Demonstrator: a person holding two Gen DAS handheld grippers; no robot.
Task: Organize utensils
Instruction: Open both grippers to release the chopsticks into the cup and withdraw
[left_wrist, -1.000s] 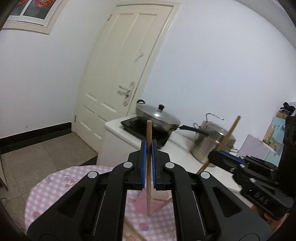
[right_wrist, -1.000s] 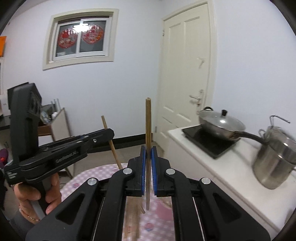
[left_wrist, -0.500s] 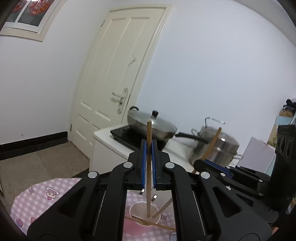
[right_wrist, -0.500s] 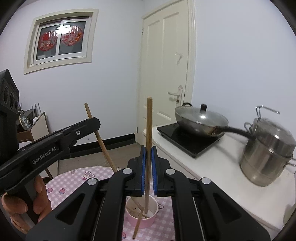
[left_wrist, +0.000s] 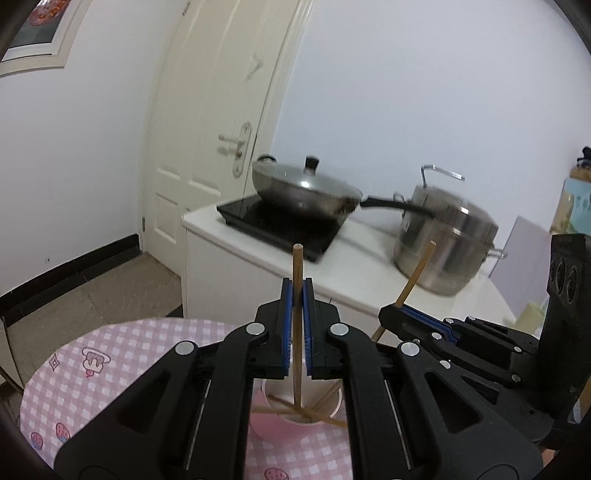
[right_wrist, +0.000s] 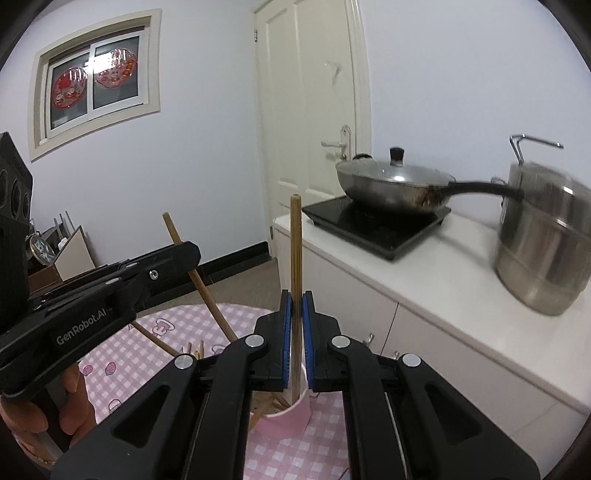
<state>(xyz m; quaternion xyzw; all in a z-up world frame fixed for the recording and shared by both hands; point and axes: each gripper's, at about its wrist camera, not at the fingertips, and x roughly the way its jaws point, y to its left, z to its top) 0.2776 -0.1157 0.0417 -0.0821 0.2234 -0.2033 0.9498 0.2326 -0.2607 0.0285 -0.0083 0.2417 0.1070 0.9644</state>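
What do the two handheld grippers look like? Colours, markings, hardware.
Both match: the left gripper and right gripper have matte black linkage arms with round silver pivot screws and slim fingers faced with ribbed blue pads. Seen from the right wrist view, the left unit carries white "GenRobot.AI" lettering on its side and a boxy black housing with round openings. No cables visible; no sleeve in view.

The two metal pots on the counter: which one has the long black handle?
The lidded wok on the black cooktop; the taller steel pot beside it has none.

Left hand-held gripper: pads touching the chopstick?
Touching. The left wrist view shows the left hand-held gripper with both blue pads pressed on the upright chopstick, with no gap on either side.
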